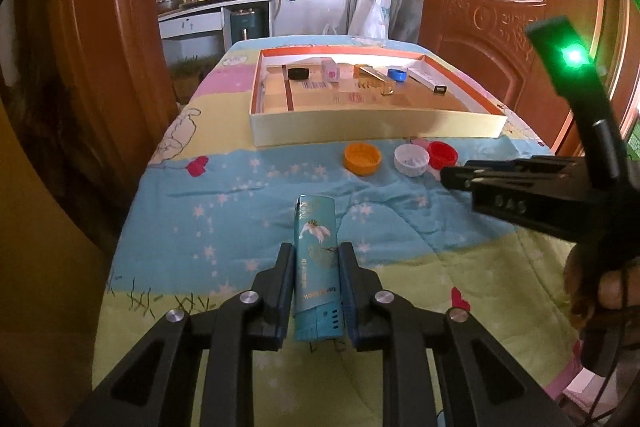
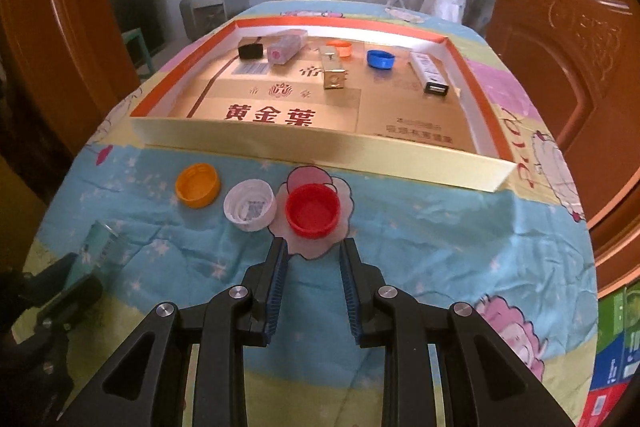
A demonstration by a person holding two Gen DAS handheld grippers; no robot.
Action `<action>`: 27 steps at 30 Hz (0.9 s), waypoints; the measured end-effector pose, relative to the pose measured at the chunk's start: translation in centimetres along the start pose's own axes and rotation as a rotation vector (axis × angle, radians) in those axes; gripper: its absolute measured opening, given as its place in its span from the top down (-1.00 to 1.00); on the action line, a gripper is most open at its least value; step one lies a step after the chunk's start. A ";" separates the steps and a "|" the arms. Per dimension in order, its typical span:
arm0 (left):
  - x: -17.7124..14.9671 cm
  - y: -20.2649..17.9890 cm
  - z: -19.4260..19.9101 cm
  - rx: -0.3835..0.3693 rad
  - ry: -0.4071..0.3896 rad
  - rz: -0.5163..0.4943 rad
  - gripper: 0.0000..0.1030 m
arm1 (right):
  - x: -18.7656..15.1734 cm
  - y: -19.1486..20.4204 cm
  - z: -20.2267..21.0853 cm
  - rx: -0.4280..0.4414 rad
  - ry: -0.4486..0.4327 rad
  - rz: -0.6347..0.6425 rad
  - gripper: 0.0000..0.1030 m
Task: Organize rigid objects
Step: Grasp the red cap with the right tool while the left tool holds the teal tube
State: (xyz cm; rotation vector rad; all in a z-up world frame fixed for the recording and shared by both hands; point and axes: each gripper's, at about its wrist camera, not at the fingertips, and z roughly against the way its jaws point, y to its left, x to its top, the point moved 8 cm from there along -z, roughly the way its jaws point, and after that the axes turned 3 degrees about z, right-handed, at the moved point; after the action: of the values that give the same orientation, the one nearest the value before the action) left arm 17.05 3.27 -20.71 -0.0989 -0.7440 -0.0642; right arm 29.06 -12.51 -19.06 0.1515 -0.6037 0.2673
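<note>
- My left gripper [image 1: 316, 259] sits nearest the lens, fingers closed against both sides of a teal lighter [image 1: 316, 267] lying lengthwise on the quilt [image 1: 224, 211].
- My right gripper [image 2: 314, 251] stands spread with nothing between its fingers, tips on either side of the pink flower print just short of the red cap [image 2: 313, 211].
- From that red cap, the white cap [image 2: 250, 205] is at nine o'clock, the orange cap [image 2: 198, 185] beyond it.
- At twelve o'clock lies the shallow box [image 2: 320, 151], holding a black cap [image 2: 251, 51], a blue cap [image 2: 380, 59], a gold lighter [image 2: 334, 71] and other small pieces.
</note>
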 end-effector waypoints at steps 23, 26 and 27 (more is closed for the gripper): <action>2.0 -0.3 -1.4 -0.018 0.006 -0.003 0.57 | 1.2 0.3 -1.0 0.016 -0.014 0.008 0.49; 2.3 -0.6 -1.3 -0.022 0.001 -0.002 0.57 | 0.9 0.2 -0.4 0.021 -0.017 -0.006 0.49; 2.3 -0.7 -1.3 -0.024 -0.001 -0.002 0.57 | 0.8 0.2 -0.2 0.021 -0.020 -0.010 0.49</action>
State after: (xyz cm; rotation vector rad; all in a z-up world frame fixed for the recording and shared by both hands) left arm 19.56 2.42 -20.02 -0.1208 -0.7445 -0.0754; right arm 29.75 -12.14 -18.77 0.1778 -0.6196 0.2629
